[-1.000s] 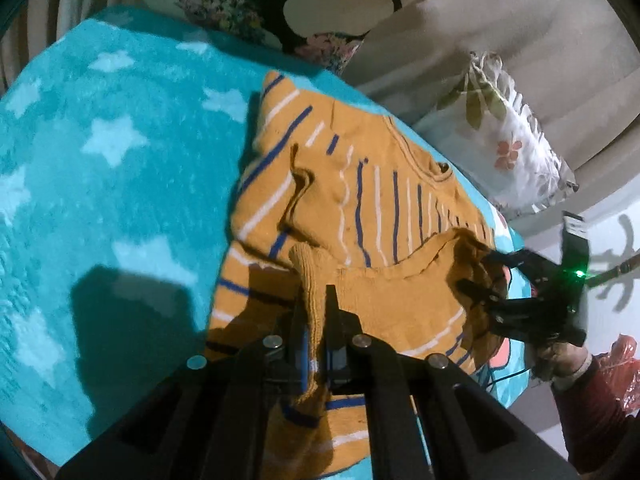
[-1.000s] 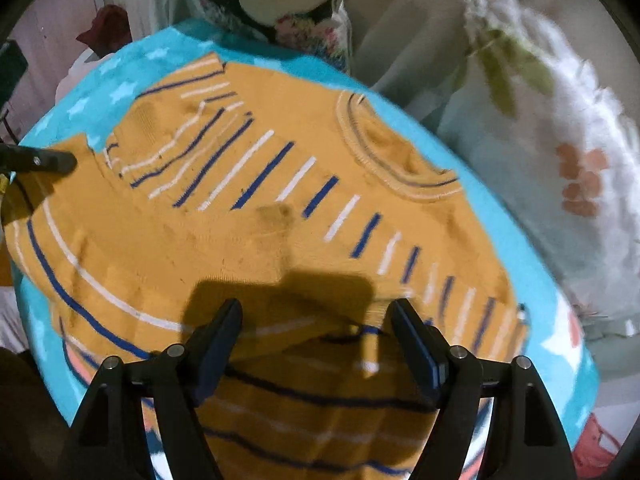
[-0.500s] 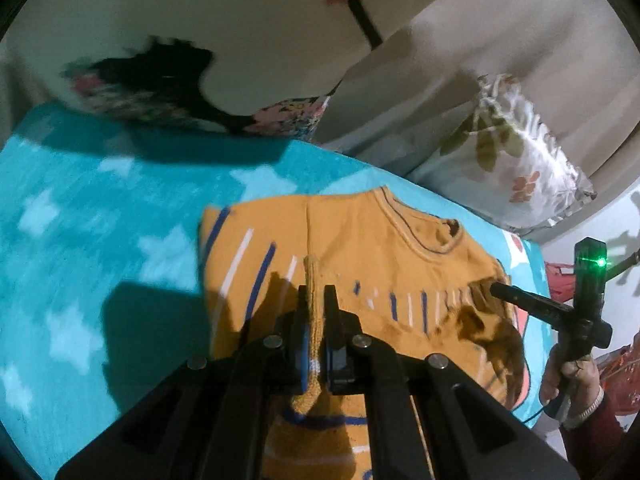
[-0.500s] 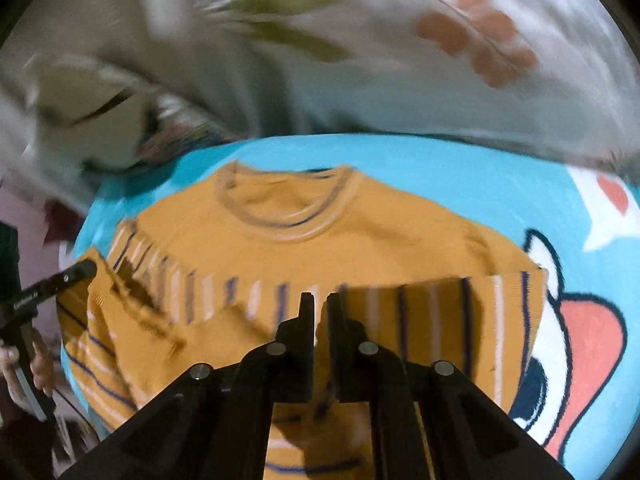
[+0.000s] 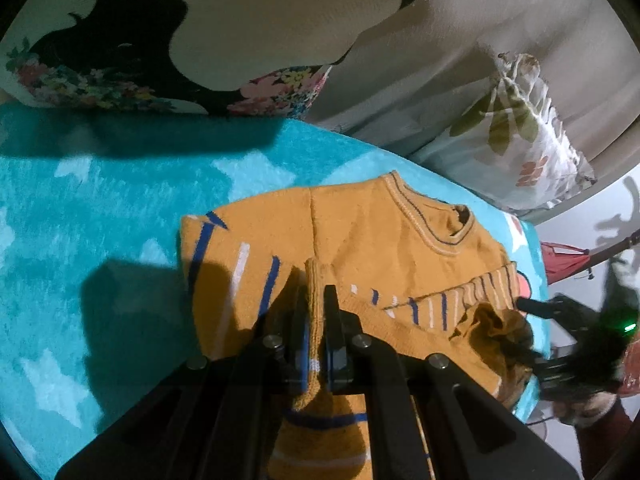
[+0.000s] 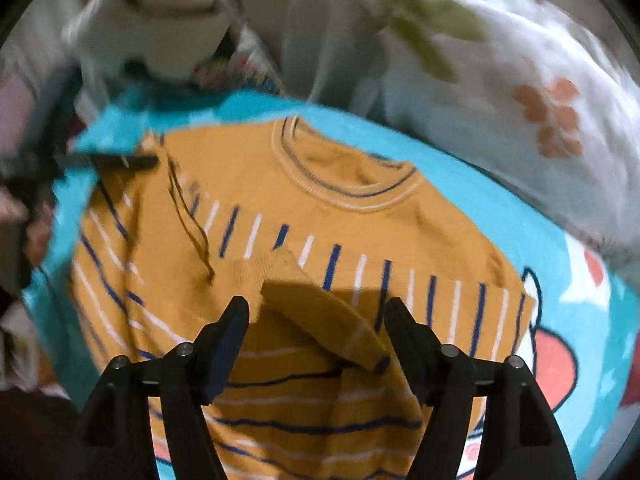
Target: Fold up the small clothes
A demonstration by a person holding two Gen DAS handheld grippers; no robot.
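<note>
- Sweater [image 5: 384,248] — mustard knit with blue and white stripes — lies on the teal star blanket [image 5: 100,208], partly folded.
- Orientation: collar [image 6: 344,176] points away from you toward the pillows; the garment's long axis runs from you to the collar in the right wrist view. In the left wrist view the collar sits far right and the fold edge runs left-right.
- Your left gripper [image 5: 316,308]: jaws nearly together, pinching a ribbed cuff or hem edge of the sweater that stands up between the fingers. Cloth drapes below the pinch.
- Your right gripper [image 6: 316,320]: jaws spread wide, nothing clamped. A folded sleeve end [image 6: 320,312] lies loose in the gap between the fingers, on top of the striped body; can't tell if either finger touches it.
- Right gripper also shows in the left wrist view at the sweater's right edge [image 5: 560,328], blurred.
- Floral pillow [image 5: 516,136] sits beyond the collar, just off the blanket; a cushion with a black print [image 5: 120,52] is far left of it.
- Right wrist view is motion-blurred at the edges.
</note>
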